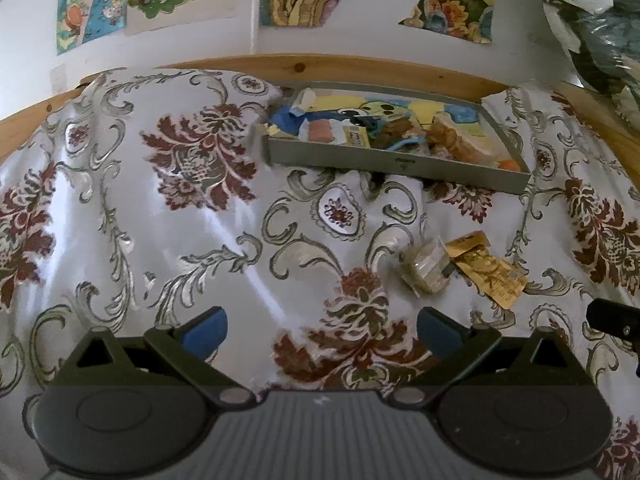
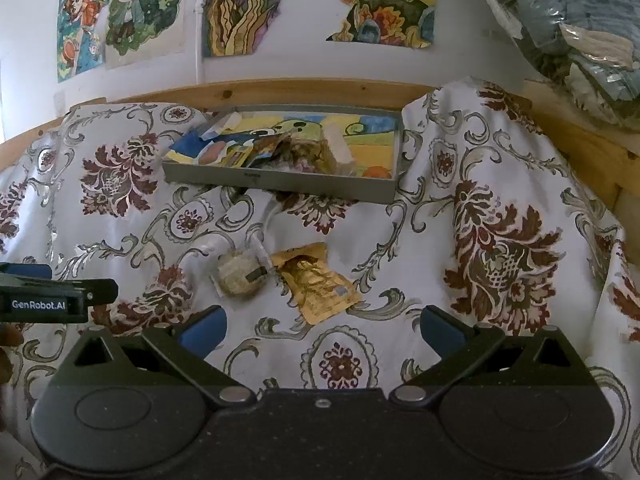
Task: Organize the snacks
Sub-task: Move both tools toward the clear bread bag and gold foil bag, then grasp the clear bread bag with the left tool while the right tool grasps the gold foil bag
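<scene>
Both grippers hover over a glossy white cloth woven with maroon floral medallions and grey scrolls, rumpled into soft folds. The left gripper has its blue-padded fingers spread wide with nothing between them; the right gripper likewise stands wide and empty.

Ahead of the right fingers, just beyond their tips and slightly left of centre, lie two loose snacks touching each other: a crinkled gold foil packet, flat and roughly rectangular, and a round pale cake in clear wrap. In the left wrist view the same pair sits ahead and to the right of the fingers, the cake nearer, the packet beyond it.

Farther ahead rests a shallow grey rectangular tray with low straight walls and a colourful printed floor, holding a jumble of wrapped snacks. Behind it runs a knotty pine rail, and above that a white wall with painted paper pictures.
</scene>
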